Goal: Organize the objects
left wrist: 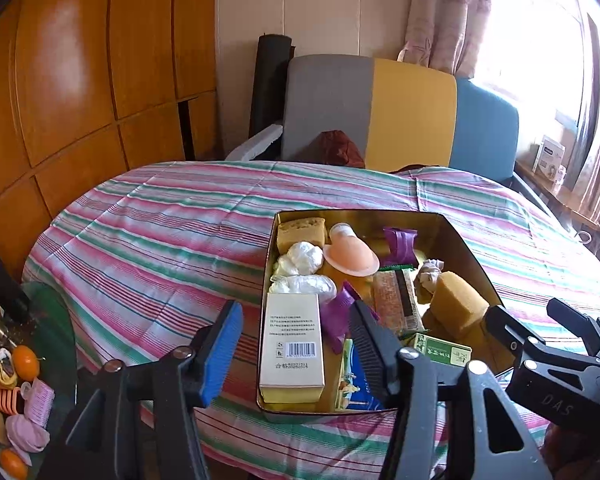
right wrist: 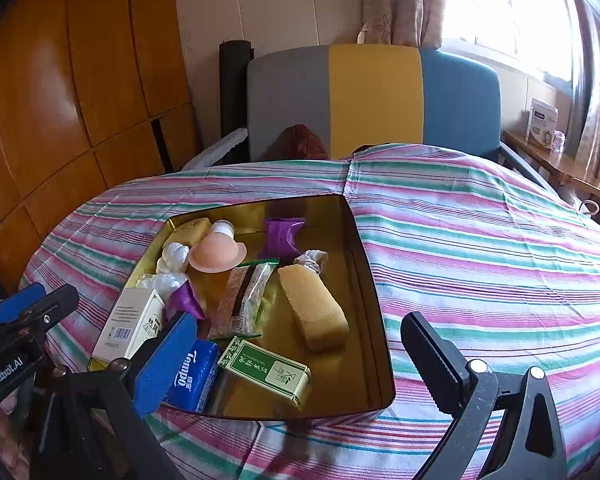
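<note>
**Both tongs wide over a filled gold tin**

The gold tin sits on the striped tablecloth. The left gripper hangs wide and empty at the tin's 7 o'clock corner, above the white carton. The right gripper gapes wide, holding nothing, at the 6 o'clock rim. Inside: a green box at 6, a blue Tempo tissue pack at 7, a yellow sponge centre, a peach cap-shaped thing, perhaps silicone, at 11.
</note>
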Demonstrator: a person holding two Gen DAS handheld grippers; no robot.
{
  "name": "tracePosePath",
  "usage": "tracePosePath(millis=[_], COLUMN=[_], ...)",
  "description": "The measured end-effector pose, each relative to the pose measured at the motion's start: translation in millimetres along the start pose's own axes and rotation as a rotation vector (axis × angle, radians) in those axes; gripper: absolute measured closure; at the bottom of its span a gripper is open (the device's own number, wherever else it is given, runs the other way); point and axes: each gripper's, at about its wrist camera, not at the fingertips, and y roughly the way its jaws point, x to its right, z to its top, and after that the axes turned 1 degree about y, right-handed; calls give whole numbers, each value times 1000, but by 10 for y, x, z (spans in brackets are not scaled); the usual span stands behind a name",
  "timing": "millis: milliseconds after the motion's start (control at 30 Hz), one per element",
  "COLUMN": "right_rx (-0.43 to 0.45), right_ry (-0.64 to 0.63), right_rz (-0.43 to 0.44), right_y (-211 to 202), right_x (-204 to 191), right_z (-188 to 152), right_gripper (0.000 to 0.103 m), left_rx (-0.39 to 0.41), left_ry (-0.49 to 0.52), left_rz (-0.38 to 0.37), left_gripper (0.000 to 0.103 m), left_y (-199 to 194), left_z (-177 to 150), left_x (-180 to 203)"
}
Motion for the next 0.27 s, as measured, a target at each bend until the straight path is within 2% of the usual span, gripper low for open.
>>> tracePosePath(millis=[167,267], right_rx=[3,11], right_ry=[-11,-11], right_rz=[2,0], right_y=[-9,-28], right_x=[-29,-25], right_z=[4,17], right_gripper=[0,0], left_rx=[25,7], left_ry=[-2,-9], left_rz=[1,-3], left_gripper=[52,52], left_y=[-38,-15], left_z=[9,18], left_x=[-24,-43])
